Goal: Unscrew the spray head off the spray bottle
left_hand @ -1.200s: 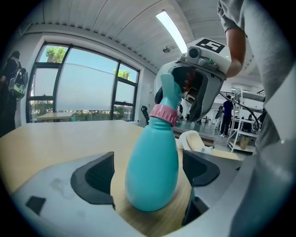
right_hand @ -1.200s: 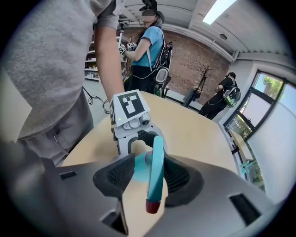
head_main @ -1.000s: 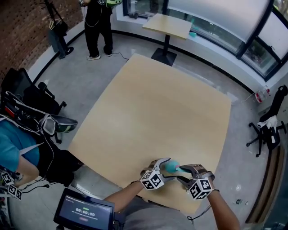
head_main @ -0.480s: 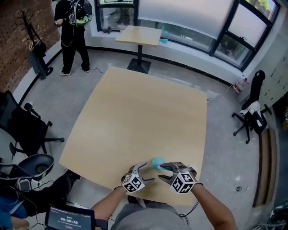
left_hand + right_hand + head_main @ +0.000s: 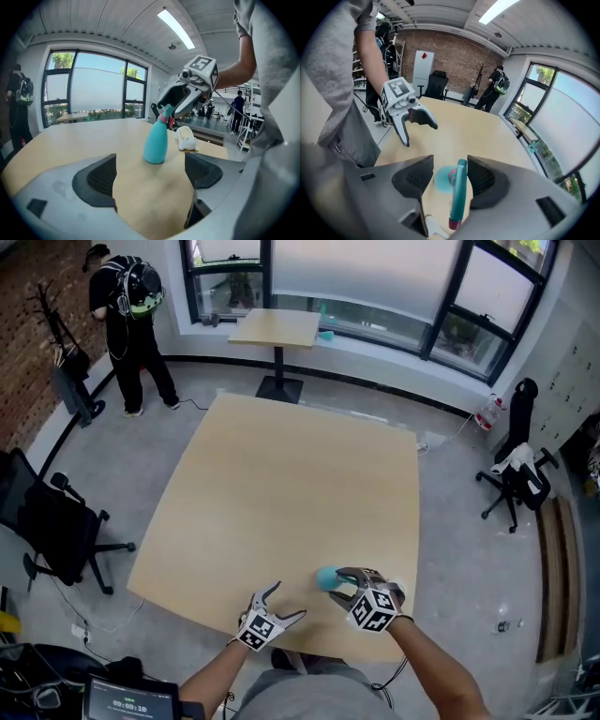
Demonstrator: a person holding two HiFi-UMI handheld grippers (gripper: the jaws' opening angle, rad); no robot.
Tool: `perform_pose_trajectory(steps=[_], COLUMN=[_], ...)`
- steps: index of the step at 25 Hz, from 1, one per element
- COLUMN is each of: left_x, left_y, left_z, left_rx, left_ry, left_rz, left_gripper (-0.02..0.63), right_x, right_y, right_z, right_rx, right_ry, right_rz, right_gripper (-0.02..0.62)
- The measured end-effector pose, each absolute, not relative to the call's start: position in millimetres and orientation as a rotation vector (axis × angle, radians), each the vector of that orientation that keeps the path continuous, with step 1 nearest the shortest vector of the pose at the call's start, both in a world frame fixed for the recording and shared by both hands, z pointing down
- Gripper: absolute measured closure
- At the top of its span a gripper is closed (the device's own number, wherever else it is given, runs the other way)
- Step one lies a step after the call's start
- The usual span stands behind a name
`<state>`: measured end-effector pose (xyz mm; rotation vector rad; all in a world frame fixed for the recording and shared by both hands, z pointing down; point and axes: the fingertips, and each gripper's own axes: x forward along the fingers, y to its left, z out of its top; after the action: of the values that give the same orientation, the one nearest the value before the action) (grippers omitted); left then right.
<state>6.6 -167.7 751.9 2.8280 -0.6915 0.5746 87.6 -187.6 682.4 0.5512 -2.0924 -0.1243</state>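
Observation:
A teal spray bottle (image 5: 325, 577) stands upright near the front edge of the wooden table (image 5: 281, 484). In the left gripper view the bottle (image 5: 155, 143) has a pink collar and a teal spray head (image 5: 167, 111). My right gripper (image 5: 337, 584) reaches around that head from above. In the right gripper view the spray head (image 5: 459, 192) lies against the right pad with a gap to the left pad, so the right gripper (image 5: 449, 176) is open. My left gripper (image 5: 288, 600) is open and holds nothing, off to the bottle's left.
A small white object (image 5: 186, 139) lies on the table just beyond the bottle. The table's front edge runs close under both grippers. A person (image 5: 127, 329), office chairs (image 5: 56, 531) and a small table (image 5: 275, 329) stand on the floor around.
My left gripper has drawn back from the bottle toward the left and the front edge. The right gripper stays at the spray head. The head camera's view has shifted.

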Motion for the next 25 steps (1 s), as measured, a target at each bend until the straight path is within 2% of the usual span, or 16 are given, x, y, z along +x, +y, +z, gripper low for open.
perform_pose_trajectory(steps=[11, 18, 19, 22, 25], left_x=[-59.2, -79.7, -80.1, -80.0, -79.7], left_y=[-163.6, -128.3, -121.2, -98.8, -73.0], left_z=[602.0, 474.7, 458.8, 413.3, 371.4], left_rx=[2.879, 2.95, 2.962, 3.0, 3.024], left_ry=[-1.044, -1.148, -1.153, -1.167, -1.196], left_rz=[0.174, -0.197, -0.236, -0.352, -0.438], left_gripper=[0.17, 0.178, 0.186, 0.245, 0.359], right_x=[95.6, 79.1, 76.1, 73.2, 78.4], right_y=[-201.6, -168.1, -156.2, -118.3, -81.5], right_z=[646.5, 506.4, 484.5, 420.8, 368.3], right_rx=[0.824, 1.203, 1.235, 1.308, 1.335], right_ry=[-2.194, -2.503, -2.554, -2.69, -2.796], right_rz=[-0.051, -0.011, -0.01, -0.048, -0.05], right_gripper=[0.385, 0.388, 0.399, 0.553, 0.587])
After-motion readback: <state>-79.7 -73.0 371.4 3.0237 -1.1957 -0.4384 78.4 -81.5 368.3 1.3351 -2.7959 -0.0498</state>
